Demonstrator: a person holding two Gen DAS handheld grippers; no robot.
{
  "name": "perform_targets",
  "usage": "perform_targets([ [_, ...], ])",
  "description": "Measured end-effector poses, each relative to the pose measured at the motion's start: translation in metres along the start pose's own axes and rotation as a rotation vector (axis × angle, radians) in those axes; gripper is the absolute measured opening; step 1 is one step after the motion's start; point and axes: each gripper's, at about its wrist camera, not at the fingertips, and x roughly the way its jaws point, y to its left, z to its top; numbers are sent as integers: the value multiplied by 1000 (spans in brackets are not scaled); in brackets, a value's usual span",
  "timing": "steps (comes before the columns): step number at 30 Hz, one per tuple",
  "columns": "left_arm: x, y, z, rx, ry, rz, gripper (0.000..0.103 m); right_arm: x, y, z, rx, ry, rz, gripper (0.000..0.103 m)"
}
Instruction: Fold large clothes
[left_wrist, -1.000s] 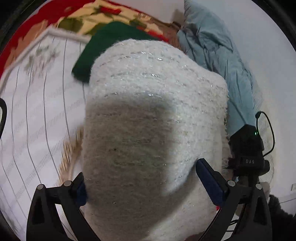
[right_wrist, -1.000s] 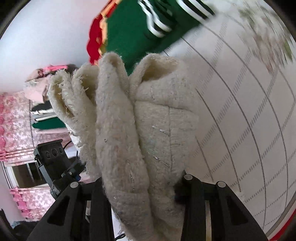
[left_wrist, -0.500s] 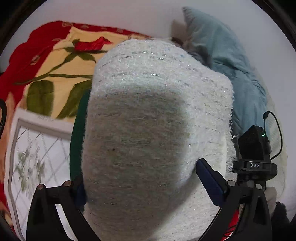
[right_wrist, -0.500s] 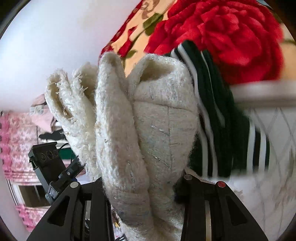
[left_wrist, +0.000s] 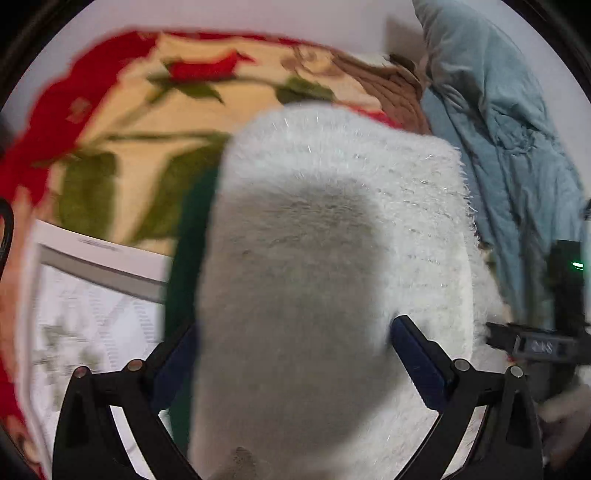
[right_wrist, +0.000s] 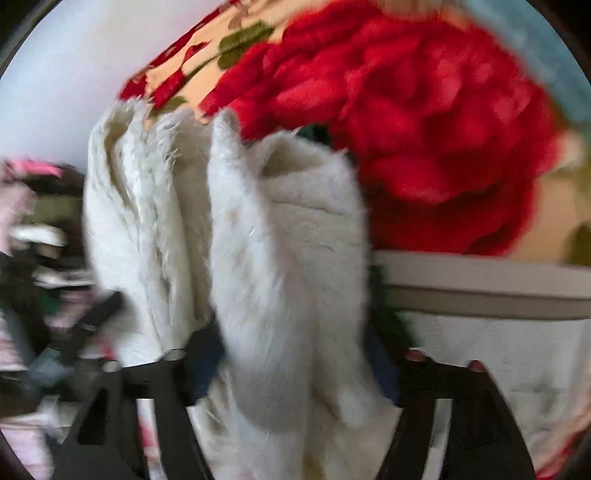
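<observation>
Where the white patterned bedsheet (left_wrist: 92, 317) meets the rose-print blanket (left_wrist: 155, 122) at the left of the left wrist view, a dark green garment (left_wrist: 188, 266) lies on the bed, and the folded fluffy white sweater (left_wrist: 332, 258) is held directly over it. The left hand-held gripper (left_wrist: 295, 350) pinches one end of that sweater: both blue pads (left_wrist: 417, 354) press into the pile, which bulges above the jaws. This grip appears intended to keep the folded layers together while the bundle is positioned. To the right, a grey-blue quilt (left_wrist: 509, 147) is heaped against the wall, and the other gripper's black body (left_wrist: 554, 332) stands near the sweater's far end. In the right wrist view, the right hand-held gripper (right_wrist: 295, 373) has its jaws opening; the sweater's stacked folds (right_wrist: 258, 240) sit between them, and the left pad no longer presses the cloth, while contact at the right pad is too blurred to judge. The release suggests the bundle is being set down on the green garment (right_wrist: 388, 321), beside the blanket's large red rose (right_wrist: 424, 129).
</observation>
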Motion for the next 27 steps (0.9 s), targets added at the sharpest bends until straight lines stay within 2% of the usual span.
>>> perform_targets([
  [2,-19,-1,-4,14,-41,81,102,-17,9,-19,-43,-61,-95,78],
  [3,-29,-2,-8,20,-62,120,102,-22,13,-26,-54,-82,-123,81],
  [4,-44,-5,-18,29,-91,162,102,-32,20,-36,-69,-114,-176,97],
  [5,-53,-6,-24,32,-109,183,102,-43,27,-48,-83,-148,-217,103],
  [8,-90,-13,-48,33,-167,230,102,-78,34,-88,-99,-207,-270,103],
  [11,-133,-24,-72,32,-216,244,102,-112,54,-127,-116,-249,-346,103],
  [18,-227,-58,-114,35,-254,241,102,-214,99,-230,-137,-363,-471,103],
  [27,-371,-90,-179,61,-346,240,102,-368,165,-367,-127,-523,-518,103],
])
